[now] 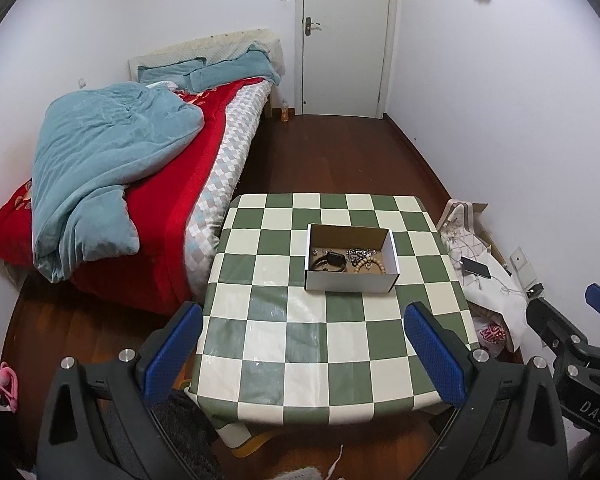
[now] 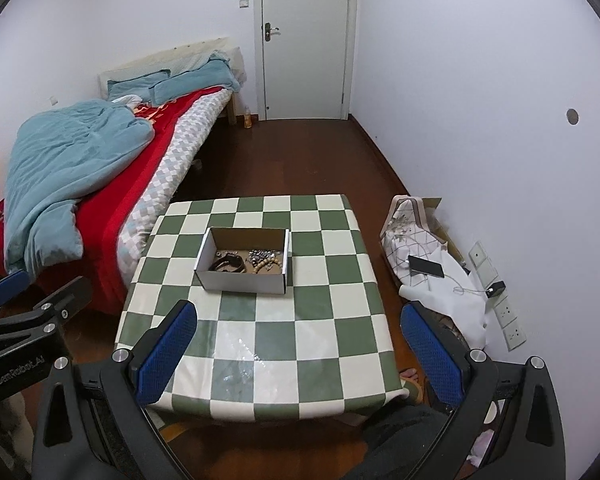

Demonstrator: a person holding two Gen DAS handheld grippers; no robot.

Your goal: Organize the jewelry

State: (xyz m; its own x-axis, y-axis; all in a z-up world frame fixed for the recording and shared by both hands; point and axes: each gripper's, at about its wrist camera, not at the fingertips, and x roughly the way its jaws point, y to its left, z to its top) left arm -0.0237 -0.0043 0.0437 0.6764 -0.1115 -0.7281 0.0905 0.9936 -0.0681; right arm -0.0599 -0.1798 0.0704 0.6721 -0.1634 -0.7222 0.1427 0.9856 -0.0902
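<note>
A small open cardboard box (image 1: pixel 350 280) (image 2: pixel 242 282) sits near the middle of a green-and-cream checkered table (image 1: pixel 284 344) (image 2: pixel 320 320). Inside it lie a black watch (image 1: pixel 332 261) (image 2: pixel 228 263), a wooden bead bracelet (image 1: pixel 369 266) (image 2: pixel 267 265) and a tangle of silvery jewelry (image 1: pixel 356 253) (image 2: pixel 258 255). My left gripper (image 1: pixel 304 354) hovers open above the table's near edge, well short of the box, nothing between its blue pads. My right gripper (image 2: pixel 298 354) hangs open the same way. Each gripper shows at the edge of the other's view.
A bed (image 1: pixel 140 168) with a teal quilt and red blanket stands left of the table. Bags, white cloth and a phone (image 2: pixel 426 267) on a cable lie on the floor at the right wall. A white door (image 1: pixel 342 36) is shut at the back. Dark wooden floor lies between.
</note>
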